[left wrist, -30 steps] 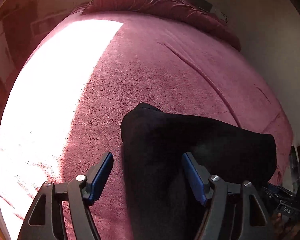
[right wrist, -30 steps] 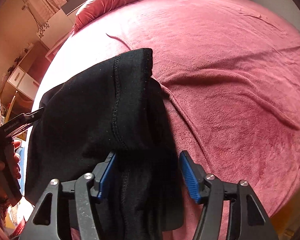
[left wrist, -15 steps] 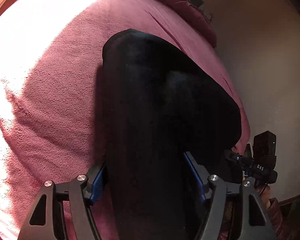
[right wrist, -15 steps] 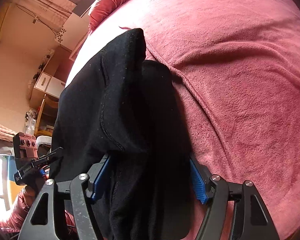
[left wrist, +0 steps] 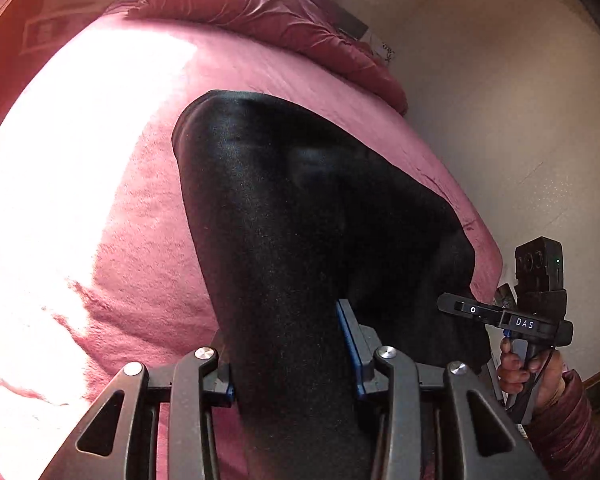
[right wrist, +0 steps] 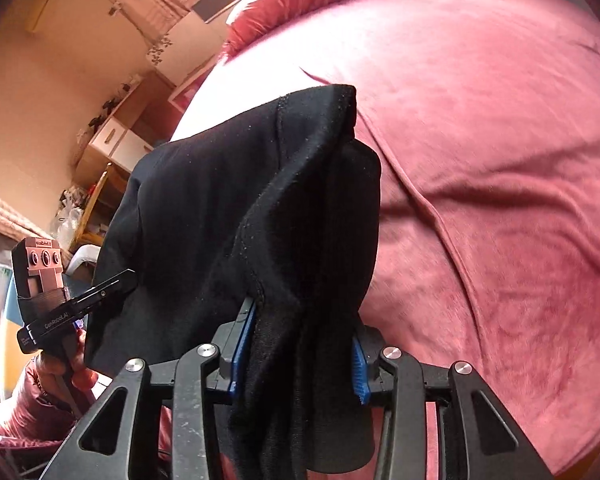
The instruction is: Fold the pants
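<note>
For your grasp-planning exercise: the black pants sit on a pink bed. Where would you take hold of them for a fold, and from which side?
Grip the pants at the near edge, one claw per end, coming in from the bed's near side. The cloth is bunched thick there, filling both the left claw and the right claw, while the far end lies draped on the bed.

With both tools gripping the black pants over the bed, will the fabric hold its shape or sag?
The black pants likely sag: the cloth bunches between the right tool and drapes from the left tool. Probably light and soft; the knit looks unlikely to slip.
</note>
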